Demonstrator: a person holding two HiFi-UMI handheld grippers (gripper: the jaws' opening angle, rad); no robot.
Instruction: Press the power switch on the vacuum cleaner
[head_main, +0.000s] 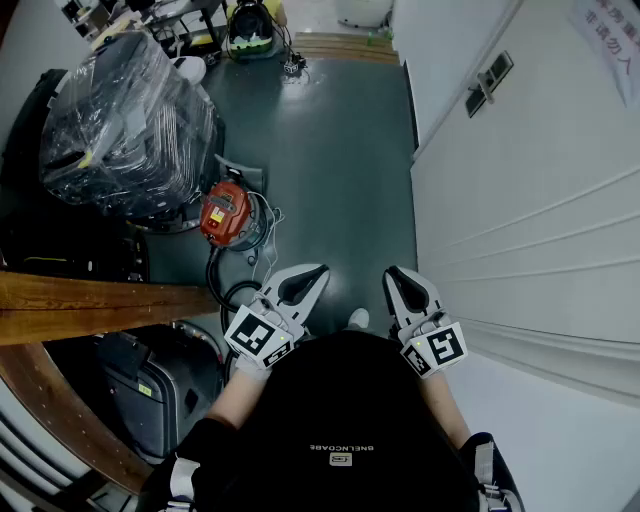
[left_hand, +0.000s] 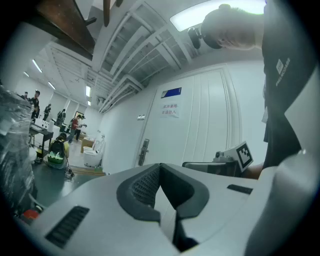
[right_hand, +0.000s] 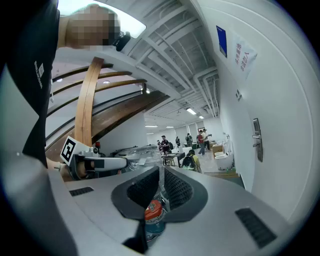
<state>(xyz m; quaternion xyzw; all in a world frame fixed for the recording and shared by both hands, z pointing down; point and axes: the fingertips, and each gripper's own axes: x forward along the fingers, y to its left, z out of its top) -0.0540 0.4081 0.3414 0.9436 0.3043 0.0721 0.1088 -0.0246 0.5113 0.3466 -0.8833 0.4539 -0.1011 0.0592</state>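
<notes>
A busy workshop hall: dark green floor (head_main: 330, 150), cluttered work desks (head_main: 140, 18) at upper left (people (right_hand: 163, 143) standing about), white panelled walls (head_main: 530, 200).

The vacuum cleaner (head_main: 226, 212) is a small canister with a red-orange top and a darker body below. It stands just beside the plastic-wrapped bundle (head_main: 130, 125), at the bundle's lower right edge. Its black hose (head_main: 211, 270) curls away from the bundle.

Your left gripper (head_main: 303, 283) and right gripper (head_main: 405, 285) are held side by side, close in to your body, both pointing to the far side. Jaws together on each, nothing gripped between them.
</notes>
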